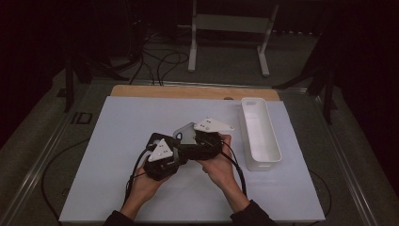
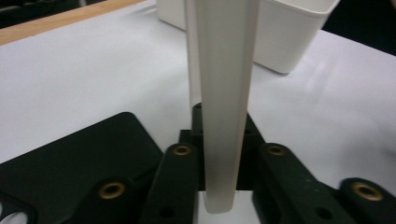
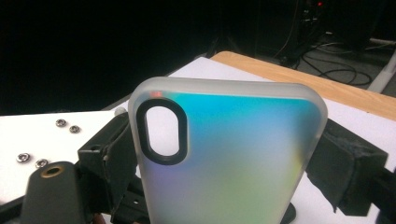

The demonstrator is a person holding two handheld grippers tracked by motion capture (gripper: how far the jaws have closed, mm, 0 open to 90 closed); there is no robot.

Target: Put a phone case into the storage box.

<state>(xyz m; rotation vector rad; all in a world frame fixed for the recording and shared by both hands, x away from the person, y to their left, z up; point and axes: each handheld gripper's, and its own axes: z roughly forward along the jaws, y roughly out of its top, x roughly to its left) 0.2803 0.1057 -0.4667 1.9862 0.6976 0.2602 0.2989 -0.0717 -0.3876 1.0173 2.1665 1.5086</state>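
Note:
A translucent phone case [image 1: 186,133] with an oval camera hole is held up over the middle of the white table sheet [image 1: 131,117]. In the left gripper view the case [image 2: 224,93] stands edge-on, with my left gripper [image 2: 224,158] shut on its flat faces. The right gripper view shows its iridescent back [image 3: 224,163] face-on, and my right gripper [image 3: 224,196] is shut across its width, a padded finger [image 3: 348,172] against one long edge. Both grippers, left [image 1: 181,150] and right [image 1: 195,141], meet at the case, each in a hand.
A long white bin [image 1: 245,134] lies lengthwise at the table's right and looks empty; its wall [image 2: 289,37] is close behind the case. A wooden strip [image 1: 188,92] runs along the far edge. Cables and a white stand are on the floor beyond.

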